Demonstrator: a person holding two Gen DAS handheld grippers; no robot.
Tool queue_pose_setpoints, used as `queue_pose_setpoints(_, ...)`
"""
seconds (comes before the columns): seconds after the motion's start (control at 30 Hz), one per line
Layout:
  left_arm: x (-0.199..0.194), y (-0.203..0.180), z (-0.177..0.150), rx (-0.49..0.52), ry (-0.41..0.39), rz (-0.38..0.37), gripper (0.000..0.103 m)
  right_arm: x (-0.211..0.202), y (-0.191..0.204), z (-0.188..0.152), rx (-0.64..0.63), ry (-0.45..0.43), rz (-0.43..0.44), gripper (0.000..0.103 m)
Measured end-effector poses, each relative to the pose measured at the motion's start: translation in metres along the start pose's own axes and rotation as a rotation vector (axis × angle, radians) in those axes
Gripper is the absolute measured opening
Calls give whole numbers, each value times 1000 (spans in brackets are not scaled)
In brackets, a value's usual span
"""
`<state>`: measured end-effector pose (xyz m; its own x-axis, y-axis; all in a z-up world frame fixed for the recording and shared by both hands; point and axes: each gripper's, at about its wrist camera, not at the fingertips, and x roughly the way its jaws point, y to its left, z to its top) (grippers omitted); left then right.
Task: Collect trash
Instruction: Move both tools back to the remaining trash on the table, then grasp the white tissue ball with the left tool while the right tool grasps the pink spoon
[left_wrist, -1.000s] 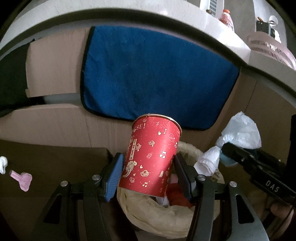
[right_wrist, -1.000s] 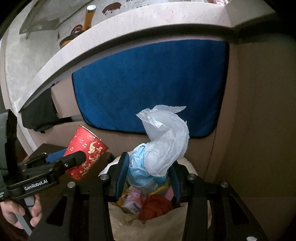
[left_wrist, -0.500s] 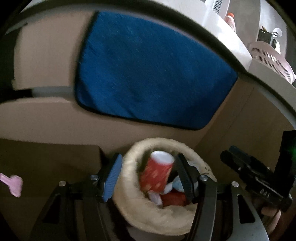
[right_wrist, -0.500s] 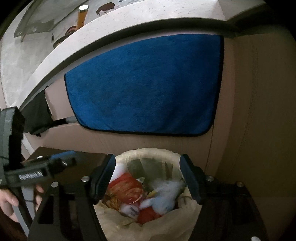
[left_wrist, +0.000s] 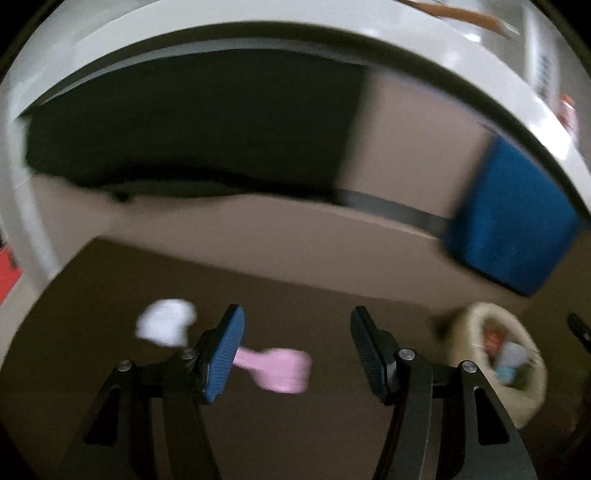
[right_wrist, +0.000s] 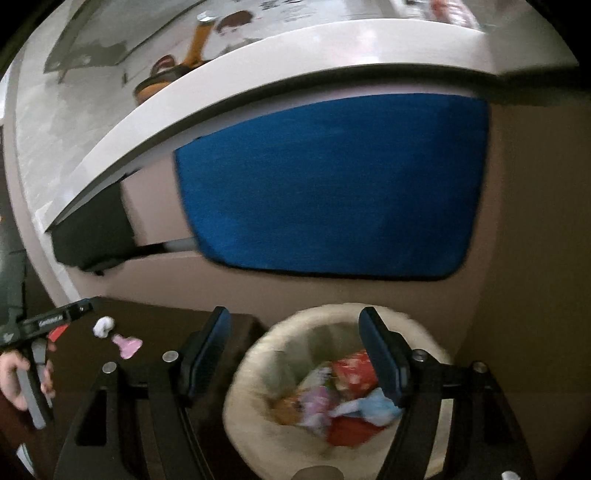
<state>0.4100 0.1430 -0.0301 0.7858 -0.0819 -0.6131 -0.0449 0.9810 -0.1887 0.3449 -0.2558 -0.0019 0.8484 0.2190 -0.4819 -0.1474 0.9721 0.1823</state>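
My left gripper (left_wrist: 297, 350) stands open over a dark table (left_wrist: 332, 424). A pink scrap (left_wrist: 277, 369) lies on the table between its fingers, untouched. A white crumpled wad (left_wrist: 166, 326) lies just left of them. My right gripper (right_wrist: 295, 354) is open above a cream-lined bin (right_wrist: 251, 369). In the bin lie the red paper cup (right_wrist: 352, 371), a light blue and white tissue (right_wrist: 369, 406) and other scraps. The right wrist view also shows the left gripper (right_wrist: 79, 308) at the far left, near the pink scrap (right_wrist: 127, 345) and white wad (right_wrist: 103, 326).
A blue towel (right_wrist: 332, 184) hangs on the beige cabinet front behind the bin, under a white countertop (right_wrist: 258, 85). The bin (left_wrist: 495, 354) stands right of the table. A black cloth (left_wrist: 184, 122) hangs further left. A person's hand (right_wrist: 11, 373) grips the left tool.
Both grippers let go: the red cup and the tissue dropped into the bin. My left gripper swung left over the table to the pink scrap. The right one drew back a little.
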Motion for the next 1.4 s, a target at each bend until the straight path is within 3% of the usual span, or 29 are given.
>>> queue_pose_setpoints(0.1, 6, 51, -3, -22, -10, 79, 61, 12, 25, -3, -16, 19, 44, 69)
queue_pose_setpoints(0.23, 33, 90, -14, -21, 49, 106, 60, 33, 66, -8, -66, 66, 100, 69)
queue_pose_setpoints(0.53, 89, 111, -19, -90, 164, 62, 58, 81, 144, -18, -182, 166, 207, 69)
queue_pose_setpoints(0.67, 106, 121, -22, -143, 228, 65, 50, 99, 171, -26, -227, 201, 248, 69)
queue_pose_setpoints(0.73, 103, 121, -22, -129, 210, 56, 43, 107, 185, -32, -252, 222, 274, 69)
queue_pose_setpoints(0.8, 98, 121, -23, -115, 209, 35, 24, 114, 195, -37, -275, 236, 286, 69)
queue_pose_setpoints(1.03, 50, 133, -21, -160, 175, -5, 21, 146, 228, -53, -338, 308, 350, 69)
queue_pose_setpoints(1.2, 8, 145, -20, -179, 90, -3, 21, 175, 252, -62, -357, 371, 377, 69)
queue_pose_setpoints(1.4, -12, 161, -23, -204, 56, 2, 21, 209, 278, -73, -438, 401, 329, 65)
